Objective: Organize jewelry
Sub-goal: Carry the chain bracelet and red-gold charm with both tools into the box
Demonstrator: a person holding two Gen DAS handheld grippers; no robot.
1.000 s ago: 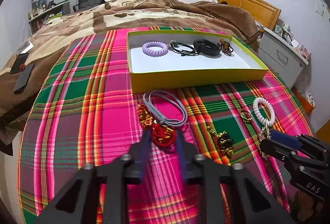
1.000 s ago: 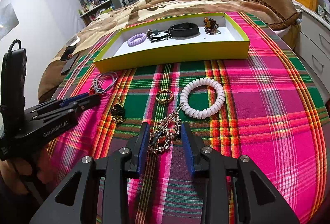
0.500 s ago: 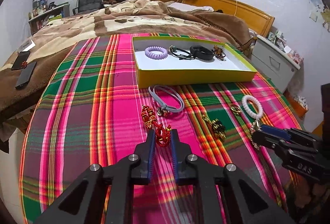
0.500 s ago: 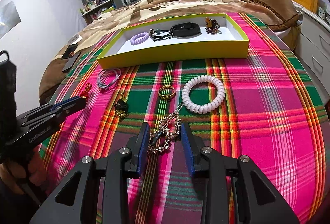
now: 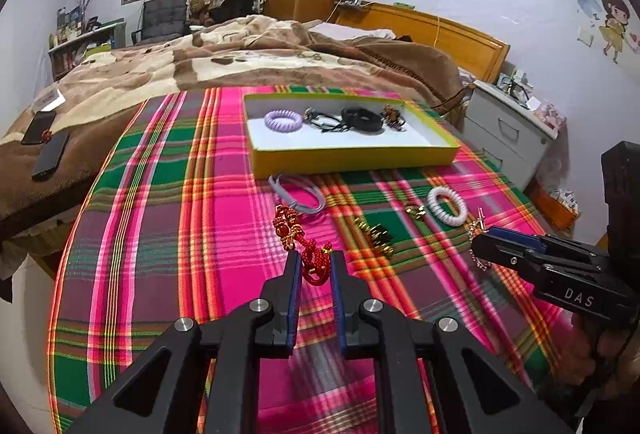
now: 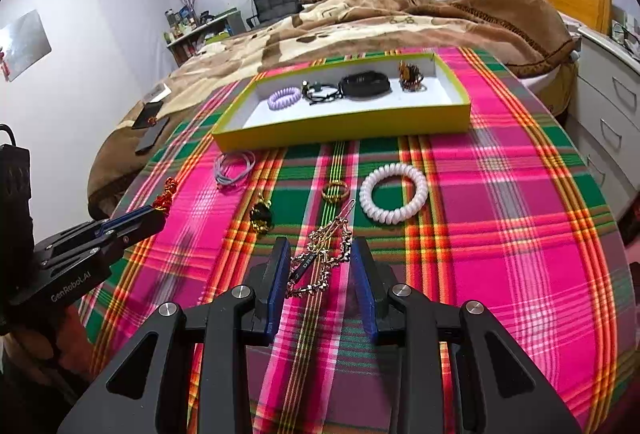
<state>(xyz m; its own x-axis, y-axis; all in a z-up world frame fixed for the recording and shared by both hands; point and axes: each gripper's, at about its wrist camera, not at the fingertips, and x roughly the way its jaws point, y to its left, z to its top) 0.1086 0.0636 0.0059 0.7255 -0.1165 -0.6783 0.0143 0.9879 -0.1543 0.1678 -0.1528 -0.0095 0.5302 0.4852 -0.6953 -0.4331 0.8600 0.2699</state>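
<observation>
two hand-held grippers are working over a pink and green plaid cloth spread on a bed.

the left gripper is clenched on a red knotted charm. its jaws have been closing over the last second, and the charm's thick lower end is now pinched between the blue pads, while the beaded upper end is trailing forward past the fingertips. a second ago the charm was lying flat on the cloth with the jaws spread wide around it; now it appears to be lifting clear of the cloth.

the right gripper is holding its jaws partly apart around a silver chain with a hair clip. the chain is sitting between the pads, as it was a second ago. whether the pads are pressing it, i cannot tell.

straight ahead of both grippers, well apart from them, a yellow tray is already holding a purple coil tie, black bands and a brown clip.

between the grippers and the tray, a grey cord loop, a black and gold charm, a gold ring and a white coil tie are waiting on the cloth.

judging by this, the red charm is secured and ready to be carried forward to the tray.
</observation>
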